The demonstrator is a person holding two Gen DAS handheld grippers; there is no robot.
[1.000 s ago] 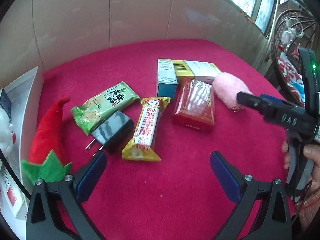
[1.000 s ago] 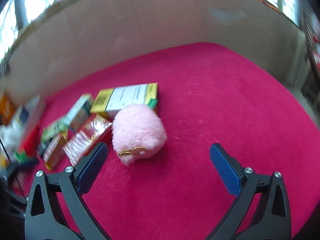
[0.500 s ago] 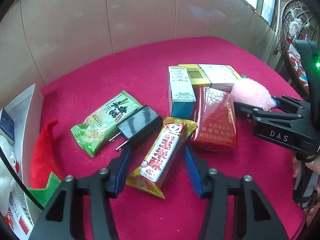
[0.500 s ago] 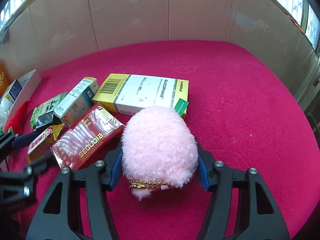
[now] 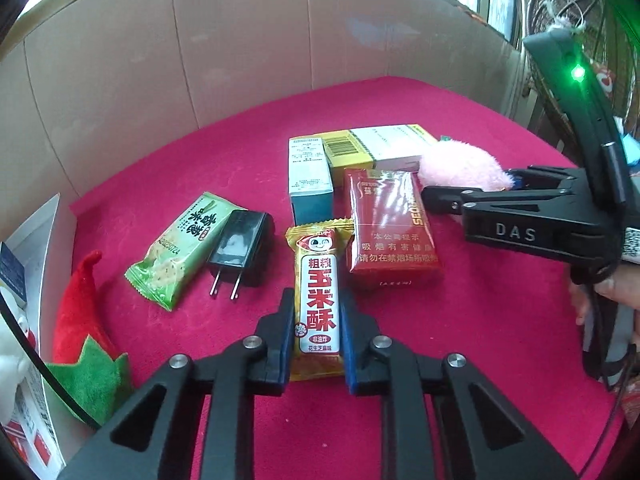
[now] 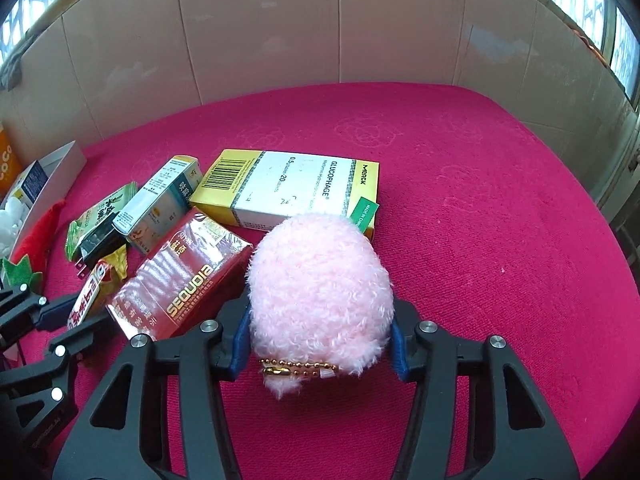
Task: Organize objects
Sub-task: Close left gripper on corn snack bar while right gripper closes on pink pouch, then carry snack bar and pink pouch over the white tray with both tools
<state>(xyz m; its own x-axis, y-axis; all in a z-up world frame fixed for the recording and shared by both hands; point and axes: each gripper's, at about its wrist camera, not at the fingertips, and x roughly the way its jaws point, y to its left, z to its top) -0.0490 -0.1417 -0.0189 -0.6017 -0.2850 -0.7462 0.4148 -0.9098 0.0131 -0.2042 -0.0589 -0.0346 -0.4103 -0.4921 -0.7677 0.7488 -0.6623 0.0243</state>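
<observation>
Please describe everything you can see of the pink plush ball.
The plush ball is a pale pink, fuzzy, egg-shaped toy with a gold bead chain at its near end. It lies on the red cloth, held between the blue pads of the right gripper, whose jaws have just closed on it. Its far end overlaps the yellow box; the red pack sits beside it.
</observation>
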